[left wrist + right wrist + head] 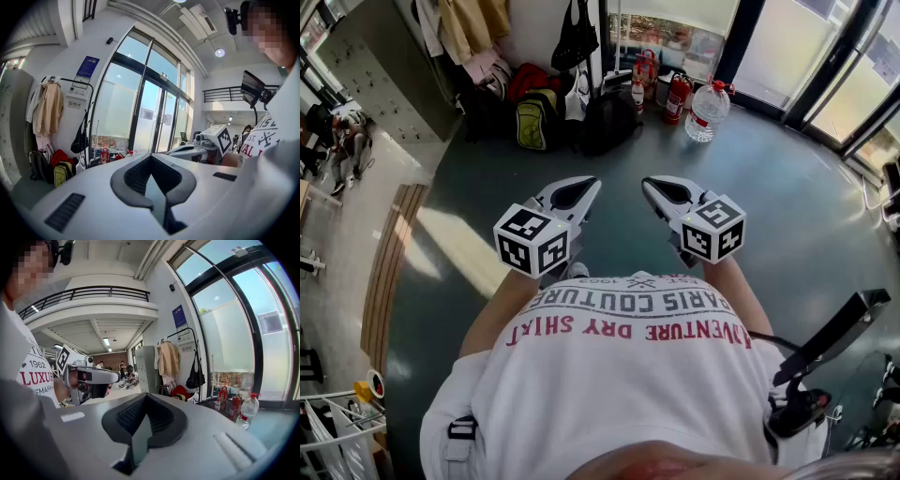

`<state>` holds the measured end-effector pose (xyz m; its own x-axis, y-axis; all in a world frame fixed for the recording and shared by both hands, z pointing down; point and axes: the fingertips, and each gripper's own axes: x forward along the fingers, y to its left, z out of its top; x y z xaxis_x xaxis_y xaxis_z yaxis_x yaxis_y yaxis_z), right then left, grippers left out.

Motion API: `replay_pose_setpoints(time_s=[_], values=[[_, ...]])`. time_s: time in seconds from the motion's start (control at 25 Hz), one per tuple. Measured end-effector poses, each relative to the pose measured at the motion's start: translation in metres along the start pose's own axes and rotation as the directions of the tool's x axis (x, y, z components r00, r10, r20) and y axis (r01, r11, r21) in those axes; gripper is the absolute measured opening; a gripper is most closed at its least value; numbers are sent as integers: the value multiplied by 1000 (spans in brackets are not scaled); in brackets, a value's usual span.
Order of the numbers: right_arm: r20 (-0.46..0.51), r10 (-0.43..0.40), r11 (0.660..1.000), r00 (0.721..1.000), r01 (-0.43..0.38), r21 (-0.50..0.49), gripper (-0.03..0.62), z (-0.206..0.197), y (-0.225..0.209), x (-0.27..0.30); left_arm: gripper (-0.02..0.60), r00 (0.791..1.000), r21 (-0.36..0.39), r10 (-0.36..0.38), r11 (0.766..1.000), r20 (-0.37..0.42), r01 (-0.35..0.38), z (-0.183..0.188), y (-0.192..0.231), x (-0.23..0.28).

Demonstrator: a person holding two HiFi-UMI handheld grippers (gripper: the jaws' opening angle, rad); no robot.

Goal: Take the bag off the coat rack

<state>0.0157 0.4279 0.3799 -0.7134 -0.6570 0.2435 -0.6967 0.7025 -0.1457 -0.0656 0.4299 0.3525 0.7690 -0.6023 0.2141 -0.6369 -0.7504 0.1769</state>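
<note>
- The left tongs are closed, pad against pad, with nothing between them and touching nothing.
- The right tongs are closed the same way, holding nothing.
- Both hands hold the tongs out in front of the person's chest, side by side and apart from each other. The tips tilt slightly downward and aim toward the coat rack.
- The black bag hangs by its straps from the coat rack, at the end nearer the glass doors. It is well apart from both tongs.
- A beige coat hangs on the coat rack's other end.
- Backpacks lie on the floor under the coat rack. A large water bottle and a red fire extinguisher stand to its glass-door side.
</note>
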Motion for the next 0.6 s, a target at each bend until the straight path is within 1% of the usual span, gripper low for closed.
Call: replay_pose_setpoints(time_s=[0.24, 0.6], values=[[-2, 9, 1000, 1000, -9, -12, 2, -2, 1, 8, 2, 1000, -1, 9, 1000, 0, -9, -3, 5, -1], [7, 23, 1000, 1000, -23, 7, 2, -1, 1, 10, 2, 1000, -3, 20, 1000, -2, -20, -1, 6, -1]])
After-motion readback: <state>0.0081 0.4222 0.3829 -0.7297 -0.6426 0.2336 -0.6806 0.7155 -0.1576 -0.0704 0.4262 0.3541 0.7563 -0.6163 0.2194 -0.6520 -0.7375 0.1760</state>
